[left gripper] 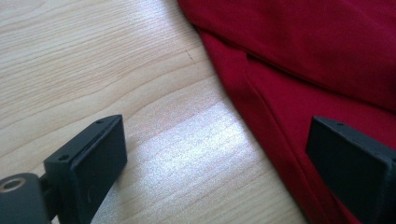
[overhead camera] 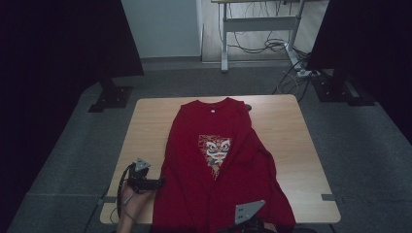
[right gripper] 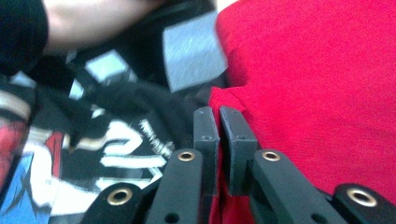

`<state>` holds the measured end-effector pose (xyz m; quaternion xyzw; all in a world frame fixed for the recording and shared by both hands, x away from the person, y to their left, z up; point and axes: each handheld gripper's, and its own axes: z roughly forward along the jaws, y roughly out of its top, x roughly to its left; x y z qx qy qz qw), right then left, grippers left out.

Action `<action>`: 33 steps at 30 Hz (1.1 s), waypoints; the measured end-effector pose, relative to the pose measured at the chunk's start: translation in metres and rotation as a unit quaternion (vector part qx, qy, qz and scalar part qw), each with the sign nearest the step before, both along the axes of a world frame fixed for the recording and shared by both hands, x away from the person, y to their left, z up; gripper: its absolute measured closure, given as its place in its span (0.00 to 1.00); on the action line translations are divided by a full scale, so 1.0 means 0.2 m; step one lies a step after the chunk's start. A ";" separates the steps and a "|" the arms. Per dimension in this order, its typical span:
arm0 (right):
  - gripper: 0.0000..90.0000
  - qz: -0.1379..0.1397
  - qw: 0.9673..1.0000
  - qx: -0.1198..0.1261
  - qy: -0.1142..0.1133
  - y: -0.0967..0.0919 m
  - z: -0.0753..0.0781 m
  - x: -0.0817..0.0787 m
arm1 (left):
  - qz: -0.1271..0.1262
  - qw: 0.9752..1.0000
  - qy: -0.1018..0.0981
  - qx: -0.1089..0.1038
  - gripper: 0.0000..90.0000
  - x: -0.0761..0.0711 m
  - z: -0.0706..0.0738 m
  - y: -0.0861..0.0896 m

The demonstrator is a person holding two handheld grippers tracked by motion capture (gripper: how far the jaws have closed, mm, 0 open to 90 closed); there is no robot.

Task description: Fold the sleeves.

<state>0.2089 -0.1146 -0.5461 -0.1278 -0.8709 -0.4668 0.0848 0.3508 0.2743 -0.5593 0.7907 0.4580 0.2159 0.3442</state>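
Note:
A red T-shirt (overhead camera: 218,160) with a lion-face print (overhead camera: 214,149) lies flat on the wooden table (overhead camera: 286,141), collar at the far end. My left gripper (overhead camera: 156,183) rests at the shirt's near left edge. Its jaws stand wide open over bare wood (left gripper: 93,70), and the right-hand jaw hovers over the shirt's side edge (left gripper: 280,102). My right gripper (overhead camera: 252,221) is at the near table edge under its grey plate. In the right gripper view its jaws (right gripper: 218,114) are shut on a fold of the red shirt (right gripper: 317,93).
Bare wood flanks the shirt on both sides. Dark panels on black feet (overhead camera: 111,94) stand at the table's far corners. A desk frame with cables (overhead camera: 272,43) is behind. The person's printed dark clothing (right gripper: 93,140) lies left of the right jaws.

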 end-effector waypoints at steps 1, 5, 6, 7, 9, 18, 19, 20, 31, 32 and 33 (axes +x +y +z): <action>0.95 0.014 1.000 -0.001 0.018 0.02 -0.02 0.00 | 0.000 1.000 0.000 0.000 0.07 0.00 0.00 0.00; 0.94 0.016 1.000 -0.002 0.020 0.02 -0.02 0.00 | 0.000 1.000 0.000 0.000 0.07 0.00 0.00 0.00; 0.94 0.016 1.000 -0.002 0.020 0.02 -0.02 0.00 | 0.000 1.000 0.000 0.000 0.07 0.00 0.00 0.00; 0.78 -0.023 1.000 0.006 -0.001 -0.02 0.01 0.03 | 0.000 1.000 0.000 0.000 0.07 0.00 0.00 0.00; 0.78 -0.039 0.999 -0.004 -0.021 -0.03 0.02 0.04 | 0.000 1.000 0.000 0.000 0.07 0.00 0.00 0.00; 0.47 -0.143 0.986 -0.026 -0.082 -0.11 0.04 0.13 | -0.001 1.000 0.000 0.001 0.07 0.00 0.00 0.00; 0.47 -0.143 0.986 -0.026 -0.082 -0.11 0.04 0.13 | -0.001 1.000 0.000 0.001 0.07 0.00 0.00 0.00; 0.40 -0.159 0.983 -0.026 -0.085 -0.13 0.04 0.15 | 0.000 1.000 0.000 0.000 0.07 0.00 0.00 0.00; 0.24 -0.218 0.969 -0.039 -0.111 -0.18 0.09 0.24 | 0.000 1.000 0.000 0.000 0.07 0.00 0.00 0.00; 0.22 -0.218 0.969 -0.039 -0.111 -0.18 0.09 0.24 | 0.000 1.000 0.000 0.000 0.07 0.00 0.00 0.00; 0.22 -0.218 0.969 -0.039 -0.111 -0.18 0.09 0.24 | 0.000 1.000 0.000 0.000 0.07 0.00 0.00 0.00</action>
